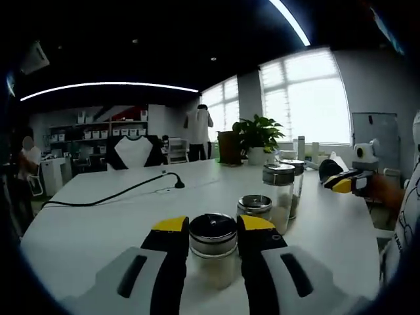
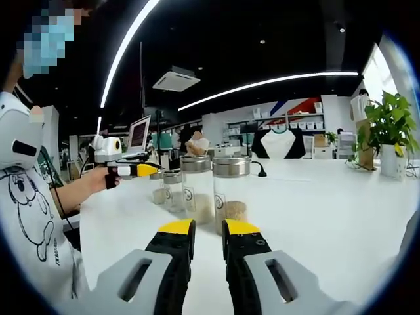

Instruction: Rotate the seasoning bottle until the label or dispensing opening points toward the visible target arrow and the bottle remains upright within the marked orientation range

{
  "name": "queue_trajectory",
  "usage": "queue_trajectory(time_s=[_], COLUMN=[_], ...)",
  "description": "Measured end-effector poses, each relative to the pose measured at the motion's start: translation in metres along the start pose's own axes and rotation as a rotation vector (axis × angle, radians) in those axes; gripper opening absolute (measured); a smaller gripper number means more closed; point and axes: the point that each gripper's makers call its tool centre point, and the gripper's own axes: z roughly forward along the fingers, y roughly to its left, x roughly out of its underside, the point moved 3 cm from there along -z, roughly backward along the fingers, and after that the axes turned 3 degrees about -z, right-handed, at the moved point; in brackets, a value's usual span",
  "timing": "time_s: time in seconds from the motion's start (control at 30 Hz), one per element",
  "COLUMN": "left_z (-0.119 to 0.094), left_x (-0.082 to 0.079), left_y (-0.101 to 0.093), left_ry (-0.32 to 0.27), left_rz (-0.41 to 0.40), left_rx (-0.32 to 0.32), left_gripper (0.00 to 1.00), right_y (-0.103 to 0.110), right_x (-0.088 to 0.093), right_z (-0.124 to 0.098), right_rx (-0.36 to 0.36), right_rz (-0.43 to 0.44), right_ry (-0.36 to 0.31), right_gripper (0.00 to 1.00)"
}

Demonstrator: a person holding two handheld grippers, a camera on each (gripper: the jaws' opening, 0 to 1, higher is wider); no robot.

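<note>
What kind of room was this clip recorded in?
Probably an open-plan office or lab: a large white table holding seasoning jars, storage shelves with white bins along the back wall, big windows, and a potted plant.

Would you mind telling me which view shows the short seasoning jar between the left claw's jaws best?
The left gripper view: the short jar sits close, framed by the left claw, its metal lid and pale contents clear. In the right gripper view, the jars by that claw are distant and partly hidden.
</note>
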Motion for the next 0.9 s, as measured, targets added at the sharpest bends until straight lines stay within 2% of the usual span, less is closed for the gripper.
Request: queue_trajectory(time_s=[0.2,0.37,0.5,0.53,0.57,0.63,0.7,0.77,0.9], left_z=[0.0002,0.0006,0.0016,0.0019,0.002,0.0023,0.003,0.0039,0.0058], left_x=[0.0007,0.0006,0.0006,0.0005,0.0005,0.0,-0.0006,-0.0008,-0.0013], left_y=[-0.0013,0.0,-0.0005,-0.0022,0.0004,0.001,0.0023,0.0022,0.0037], left_ry=[0.019,0.035,0.043,0.046,0.046,0.051,0.058,0.063,0.073], left_rz=[0.009,0.012,0.004,0.006,0.008,0.038,0.019,0.02,0.021], left_rx=[0.018,0.073,0.168,0.218,0.219,0.259,0.283,0.332,0.37], left_gripper=[0.3,0.3,0.3,0.3,0.3,0.3,0.3,0.3,0.3], right_y=[0.0017,0.0002,-0.0002,0.0,0.0001,0.0005,0.0007,0.0006,0.0008], right_x=[-0.0004,-0.0001,-0.0007,-0.0003,0.0001,0.0011,0.001,0.0002,-0.0007], right_z=[-0.0004,-0.0034,-0.0048,-0.0048,-0.0048,-0.0044,-0.0042,-0.004,-0.0036], right_rx=[-0.003,0.002,0.006,0.005,0.005,0.003,0.002,0.002,0.002], right_rz=[0.005,0.007,0.009,0.009,0.01,0.011,0.011,0.012,0.008], right_ry=[-0.011,-0.013,-0.021,-0.021,-0.021,-0.017,-0.017,-0.02,-0.022], right_gripper=[0.14,0.14,0.14,0.14,0.14,0.14,0.14,0.14,0.14])
